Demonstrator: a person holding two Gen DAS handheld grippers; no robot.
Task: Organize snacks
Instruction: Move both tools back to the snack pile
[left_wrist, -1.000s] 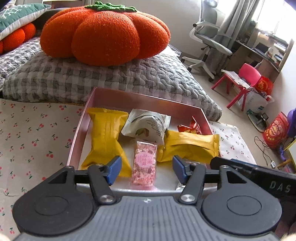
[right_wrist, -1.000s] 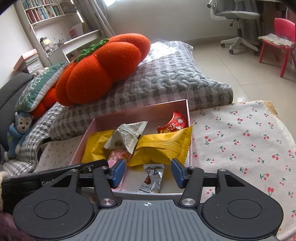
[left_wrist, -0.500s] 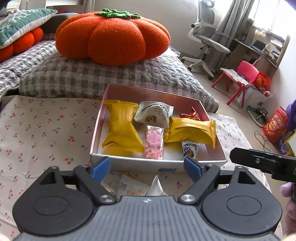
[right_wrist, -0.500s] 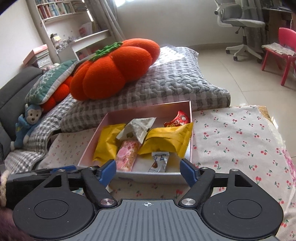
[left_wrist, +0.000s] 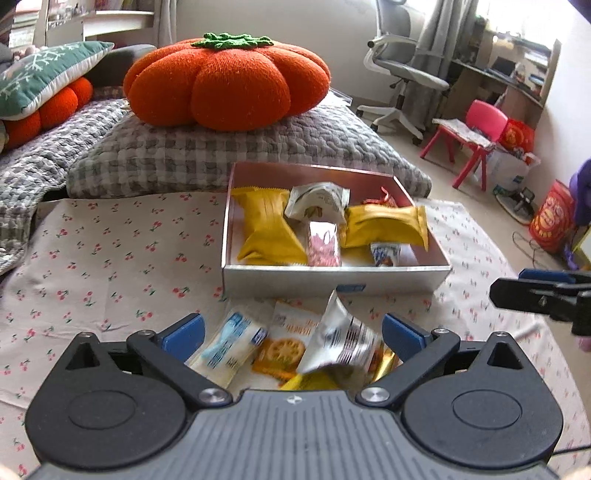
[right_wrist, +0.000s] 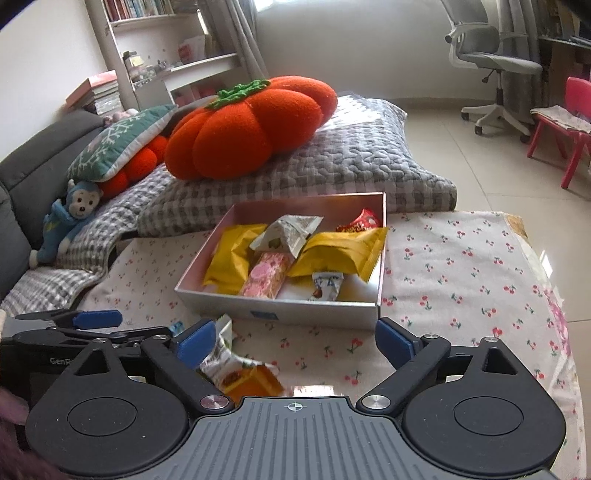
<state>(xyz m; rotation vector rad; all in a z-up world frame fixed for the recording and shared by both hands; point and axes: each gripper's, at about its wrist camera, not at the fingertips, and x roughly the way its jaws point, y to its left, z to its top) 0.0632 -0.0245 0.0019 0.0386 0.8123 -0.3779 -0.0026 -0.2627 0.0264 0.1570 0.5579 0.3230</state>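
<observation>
Directly below and just ahead of the left gripper (left_wrist: 291, 330) lies a small heap of loose snacks on the cherry-print cloth (left_wrist: 110, 258): a pale blue-and-white packet (left_wrist: 229, 343), an orange cracker packet (left_wrist: 286, 341) and a crumpled silver wrapper (left_wrist: 341, 338). All three sit between the spread blue fingertips (left_wrist: 183, 332), none touched by either pad. The jaws have just been opening and now stand wide, with nothing gripped.

The blue-and-white packet lies nearest the left-hand pad, its long axis running diagonally away from the gripper; the silver wrapper stands half upright beside the right-hand pad (its true outline is blurred).

Beyond the heap, further along the pointing line, stands the pink box (left_wrist: 332, 278), its near wall just behind the loose packets. It already holds two yellow packets, a white pouch, a pink bar and some smaller pieces.

The right gripper (right_wrist: 295, 338) has also just been opening and is likewise spread and empty. From its view the heap (right_wrist: 240, 373) lies off to its left, close under its left pad, while the box (right_wrist: 288, 306) is straight ahead.

Assessment: the left gripper is the better placed for the next pick, the heap lying centred between its pads. The blue-and-white packet would want a grip across its short side.
</observation>
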